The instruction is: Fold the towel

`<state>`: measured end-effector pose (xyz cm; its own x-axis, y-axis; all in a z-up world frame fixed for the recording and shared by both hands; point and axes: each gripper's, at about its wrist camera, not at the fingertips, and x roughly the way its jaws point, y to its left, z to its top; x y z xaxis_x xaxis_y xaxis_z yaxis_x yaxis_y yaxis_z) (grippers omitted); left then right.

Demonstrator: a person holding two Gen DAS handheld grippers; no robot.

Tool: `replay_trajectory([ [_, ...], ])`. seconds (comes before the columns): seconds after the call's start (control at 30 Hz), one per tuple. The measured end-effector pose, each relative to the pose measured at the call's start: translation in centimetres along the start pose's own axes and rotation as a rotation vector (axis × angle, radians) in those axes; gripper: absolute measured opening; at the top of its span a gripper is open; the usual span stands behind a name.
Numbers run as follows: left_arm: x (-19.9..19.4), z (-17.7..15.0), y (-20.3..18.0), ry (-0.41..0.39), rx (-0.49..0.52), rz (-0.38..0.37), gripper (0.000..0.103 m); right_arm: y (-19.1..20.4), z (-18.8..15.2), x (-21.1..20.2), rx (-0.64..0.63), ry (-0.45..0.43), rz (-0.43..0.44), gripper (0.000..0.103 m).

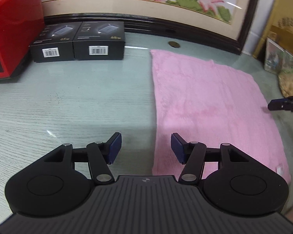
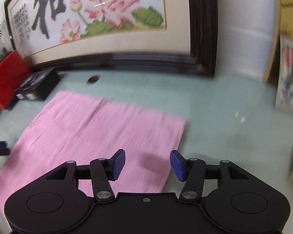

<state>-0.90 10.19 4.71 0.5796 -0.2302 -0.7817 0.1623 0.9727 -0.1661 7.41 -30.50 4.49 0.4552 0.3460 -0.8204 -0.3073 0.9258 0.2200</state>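
Glass-topped table (image 1: 68, 101), framed lotus embroidery (image 2: 111, 9) behind. We hold the left gripper (image 1: 146, 148) and right gripper (image 2: 147, 164) parted, both empty, above the pink towel (image 1: 205, 101) lying flat. Advice: we pinch the near corners squarely, lift together, and match edges.

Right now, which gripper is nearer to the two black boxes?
Left. The left gripper hovers over the towel's box-side edge; the right gripper is over the towel's opposite edge from the black boxes.
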Motion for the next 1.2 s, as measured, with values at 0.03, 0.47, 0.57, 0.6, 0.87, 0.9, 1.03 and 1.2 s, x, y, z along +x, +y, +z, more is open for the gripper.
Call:
replay_trajectory([
  [0.03,-0.7,-0.4,-0.1,-0.002,0.045,-0.021,0.055,0.8,-1.5,-0.9,-0.021,0.012,0.016,0.057],
  [0.47,-3.5,-5.8,-1.6,0.115,0.376,-0.220,0.055,10.7,-14.5,-8.1,-0.256,0.101,-0.034,0.061],
  [0.57,-3.4,-6.5,-2.0,0.111,0.415,-0.230,0.055,11.6,-15.5,-8.7,-0.229,0.072,-0.071,0.061],
  [0.6,-3.4,-6.6,-2.1,0.107,0.427,-0.234,0.055,11.7,-15.7,-8.7,-0.216,0.063,-0.087,0.061],
  [0.87,-2.8,-6.5,-2.0,0.090,0.414,-0.268,0.056,11.8,-16.2,-8.1,-0.137,0.000,-0.178,0.061],
  [0.9,-2.8,-6.5,-2.0,0.090,0.413,-0.265,0.056,12.0,-16.1,-8.1,-0.134,-0.006,-0.186,0.060],
  [1.03,-2.5,-6.6,-1.8,0.101,0.405,-0.241,0.056,12.4,-16.3,-7.9,-0.112,-0.023,-0.209,0.059],
  [1.2,-2.4,-6.4,-1.2,0.106,0.356,-0.233,0.056,12.6,-16.3,-8.0,-0.096,-0.032,-0.218,0.054],
])
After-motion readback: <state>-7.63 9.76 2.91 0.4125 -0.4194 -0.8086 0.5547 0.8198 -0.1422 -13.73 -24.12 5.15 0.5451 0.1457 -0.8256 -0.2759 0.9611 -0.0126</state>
